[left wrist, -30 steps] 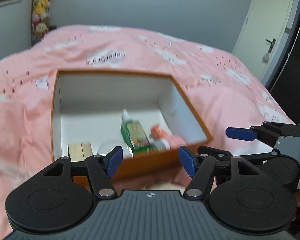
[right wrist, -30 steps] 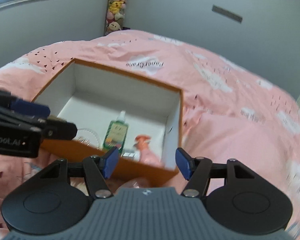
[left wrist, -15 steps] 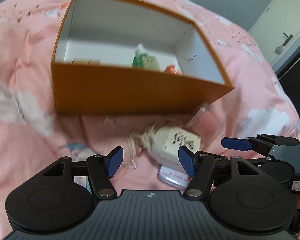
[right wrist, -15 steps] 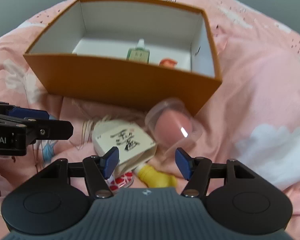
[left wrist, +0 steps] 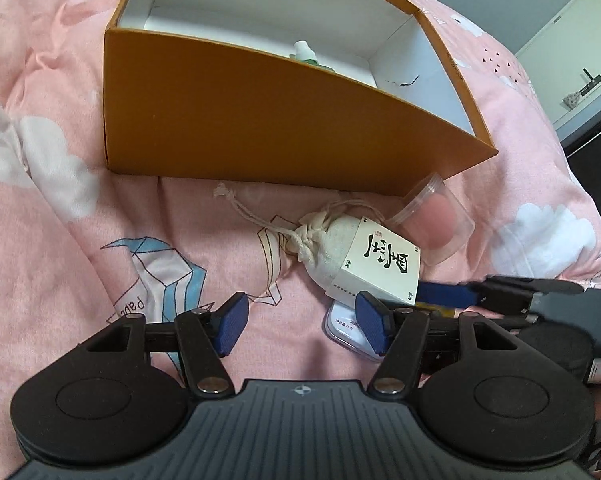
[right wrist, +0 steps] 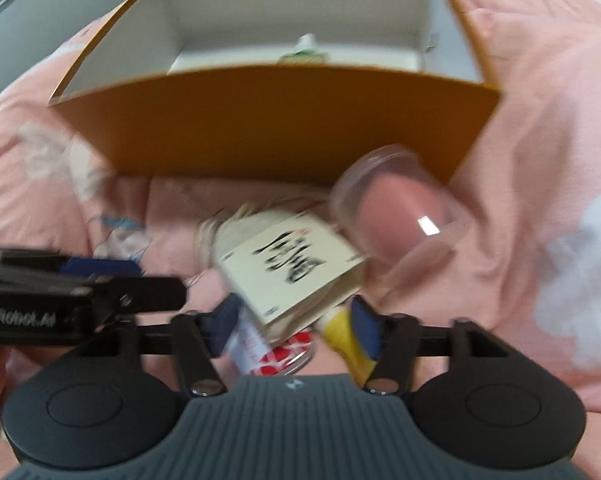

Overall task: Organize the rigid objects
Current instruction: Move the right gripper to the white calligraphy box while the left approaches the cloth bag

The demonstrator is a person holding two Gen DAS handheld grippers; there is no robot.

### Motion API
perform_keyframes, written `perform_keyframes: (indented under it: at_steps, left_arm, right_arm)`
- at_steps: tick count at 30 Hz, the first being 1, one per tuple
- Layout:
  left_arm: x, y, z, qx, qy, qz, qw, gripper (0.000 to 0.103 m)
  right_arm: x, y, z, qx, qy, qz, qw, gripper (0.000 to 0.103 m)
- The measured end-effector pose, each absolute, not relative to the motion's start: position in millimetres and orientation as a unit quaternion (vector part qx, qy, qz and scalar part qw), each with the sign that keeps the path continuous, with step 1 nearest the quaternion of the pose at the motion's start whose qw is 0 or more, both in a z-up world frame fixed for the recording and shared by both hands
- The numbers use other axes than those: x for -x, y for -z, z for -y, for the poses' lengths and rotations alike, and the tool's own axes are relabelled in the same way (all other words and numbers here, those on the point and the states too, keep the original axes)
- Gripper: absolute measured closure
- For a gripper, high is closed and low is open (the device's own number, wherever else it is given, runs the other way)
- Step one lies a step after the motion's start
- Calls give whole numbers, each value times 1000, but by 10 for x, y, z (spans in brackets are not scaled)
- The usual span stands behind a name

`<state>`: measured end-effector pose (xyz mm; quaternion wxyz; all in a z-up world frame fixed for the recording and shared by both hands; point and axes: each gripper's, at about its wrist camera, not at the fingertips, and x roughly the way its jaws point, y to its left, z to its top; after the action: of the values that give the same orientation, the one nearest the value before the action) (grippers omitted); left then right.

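Note:
An orange box (left wrist: 260, 120) with a white inside stands on the pink bed; a green bottle (left wrist: 306, 51) shows inside. In front lie a cream box with black characters (left wrist: 384, 262), a drawstring pouch (left wrist: 324, 240), a clear case with a pink sponge (left wrist: 436, 224) and a white flat container (left wrist: 344, 328). My left gripper (left wrist: 300, 324) is open, just short of them. My right gripper (right wrist: 296, 326) is open, low over the cream box (right wrist: 288, 264), a red-patterned can (right wrist: 276, 354) and a yellow tube (right wrist: 344, 340); the clear case (right wrist: 400, 216) lies to its right.
The pink quilt (left wrist: 60, 200) is soft and wrinkled around the box. The right gripper's finger (left wrist: 500, 290) shows at the left view's right edge. The left gripper's body (right wrist: 60, 300) shows at the right view's left edge. A door (left wrist: 572, 52) stands at the far right.
Both grippers have dropped from above the box to the loose items in front of it and moved closer to them. Both stay open and hold nothing.

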<state>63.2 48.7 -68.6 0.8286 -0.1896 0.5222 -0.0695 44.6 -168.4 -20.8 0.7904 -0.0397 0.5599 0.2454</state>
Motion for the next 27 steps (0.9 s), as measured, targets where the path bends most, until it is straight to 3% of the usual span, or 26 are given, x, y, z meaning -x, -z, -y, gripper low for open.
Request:
perform_keyframes:
  at_steps: [6, 9, 19, 23, 24, 27]
  left_arm:
    - [-605, 666, -507, 195, 70, -521, 828, 33]
    - [-577, 654, -523, 197, 71, -524, 826, 35]
    - [-543, 640, -546, 220, 92, -519, 821, 36]
    - [-569, 658, -537, 234, 100, -519, 816, 36]
    - [-584, 666, -528, 242, 104, -518, 814, 36]
    - [-644, 684, -485, 258, 109, -513, 812, 35]
  right_arm:
    - [-324, 190, 1458, 86, -273, -551, 784, 87]
    - [-288, 170, 1438, 87, -281, -549, 782, 92]
    - [-271, 113, 1416, 87, -303, -553, 771, 95]
    - [-279, 74, 1463, 92, -282, -546, 784, 87]
    - [-282, 48, 1495, 91, -277, -541, 788, 81]
    - [-306, -27, 1607, 89, -262, -533, 799, 78]
